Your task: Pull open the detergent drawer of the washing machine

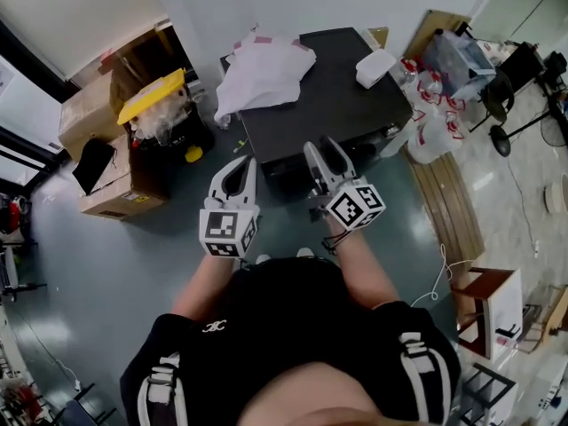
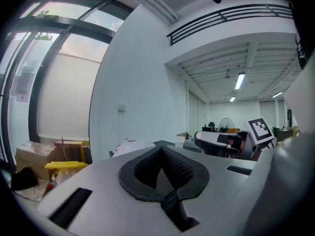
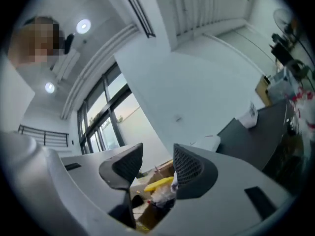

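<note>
The washing machine [image 1: 333, 105] is a dark box straight ahead in the head view, showing mostly its black top; its front face is steeply foreshortened and I cannot make out the detergent drawer. A crumpled white sheet [image 1: 262, 67] and a small white box [image 1: 374, 67] lie on that top. My left gripper [image 1: 240, 167] hovers just short of the machine's near edge, its jaws shut with nothing between them [image 2: 160, 150]. My right gripper [image 1: 327, 147] is beside it, reaching over the near edge, open and holding nothing [image 3: 157, 152]. The dark top [image 3: 261, 132] appears at the right of the right gripper view.
Cardboard boxes [image 1: 98, 118] and a black bin with a yellow lid [image 1: 158, 96] stand left of the machine. Wooden boards [image 1: 448, 207] and plastic bags [image 1: 435, 114] lie to its right. A fan stand [image 1: 524, 127] and a stool [image 1: 488, 313] are further right.
</note>
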### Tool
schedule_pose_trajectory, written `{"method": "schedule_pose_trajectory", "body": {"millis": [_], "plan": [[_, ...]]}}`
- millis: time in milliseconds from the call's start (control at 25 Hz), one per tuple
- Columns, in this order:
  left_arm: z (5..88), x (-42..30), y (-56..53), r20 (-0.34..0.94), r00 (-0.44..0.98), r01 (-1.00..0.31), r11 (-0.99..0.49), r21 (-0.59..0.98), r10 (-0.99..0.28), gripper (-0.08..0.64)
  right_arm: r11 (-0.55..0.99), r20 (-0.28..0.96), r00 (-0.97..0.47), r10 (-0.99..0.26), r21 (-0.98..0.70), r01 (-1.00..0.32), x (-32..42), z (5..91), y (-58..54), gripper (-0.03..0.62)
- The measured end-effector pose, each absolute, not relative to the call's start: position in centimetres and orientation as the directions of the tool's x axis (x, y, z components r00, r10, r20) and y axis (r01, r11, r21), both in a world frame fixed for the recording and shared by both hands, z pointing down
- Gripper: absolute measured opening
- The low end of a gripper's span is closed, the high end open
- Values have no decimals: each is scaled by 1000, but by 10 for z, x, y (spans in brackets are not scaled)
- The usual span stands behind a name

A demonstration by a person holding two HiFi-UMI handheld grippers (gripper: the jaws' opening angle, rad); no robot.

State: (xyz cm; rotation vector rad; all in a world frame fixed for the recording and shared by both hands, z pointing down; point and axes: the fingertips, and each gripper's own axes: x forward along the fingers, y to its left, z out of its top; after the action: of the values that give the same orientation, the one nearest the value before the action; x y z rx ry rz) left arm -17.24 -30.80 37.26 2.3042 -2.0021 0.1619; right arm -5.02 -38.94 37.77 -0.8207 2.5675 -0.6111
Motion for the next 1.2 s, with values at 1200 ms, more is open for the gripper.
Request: {"method": "schedule_pose_trajectory", "body": {"millis": [1200], "plan": [[491, -183, -288, 341, -69, -996, 81, 23, -938, 2, 645, 100, -906, -412, -671, -367, -70, 649, -394, 176]]}}
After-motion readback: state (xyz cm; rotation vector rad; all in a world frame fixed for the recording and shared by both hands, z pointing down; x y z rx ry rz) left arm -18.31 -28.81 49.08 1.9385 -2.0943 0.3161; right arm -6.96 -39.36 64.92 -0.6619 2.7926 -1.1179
